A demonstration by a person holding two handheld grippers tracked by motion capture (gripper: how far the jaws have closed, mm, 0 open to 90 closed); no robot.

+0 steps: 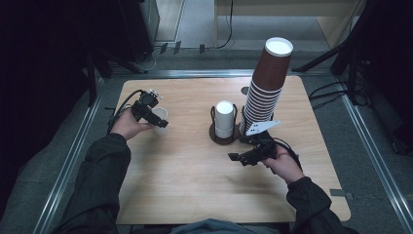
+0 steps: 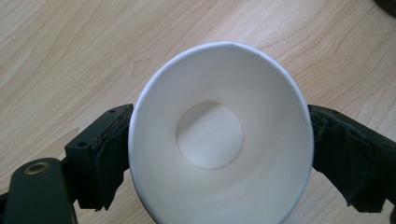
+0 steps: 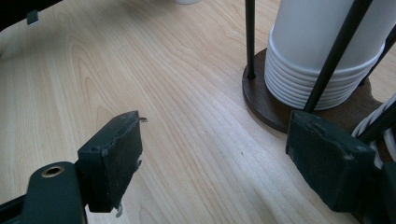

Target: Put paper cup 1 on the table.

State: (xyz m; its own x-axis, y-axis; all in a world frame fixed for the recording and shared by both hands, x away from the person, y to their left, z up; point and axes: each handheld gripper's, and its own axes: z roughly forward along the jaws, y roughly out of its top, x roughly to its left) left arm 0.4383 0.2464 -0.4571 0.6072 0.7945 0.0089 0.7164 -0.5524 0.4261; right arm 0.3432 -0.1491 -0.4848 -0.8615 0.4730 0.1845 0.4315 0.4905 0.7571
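White paper cup (image 2: 219,140) is being flanked by left gripper (image 2: 219,158) jaws on wooden table (image 1: 195,190), contact unclear; right gripper (image 3: 215,163) jaws are being held open, empty.

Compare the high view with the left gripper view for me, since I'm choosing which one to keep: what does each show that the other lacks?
High view alone: the tall brown-and-white paper cup stack, the short white paper cup stack in its dark round wire holder, the right tool, and both sleeves.

Left gripper view alone: the inside of the single white paper cup, empty, down to its round bottom, with a black pad on either side of its rim.

Both: that cup, the left tool and the light wooden table.
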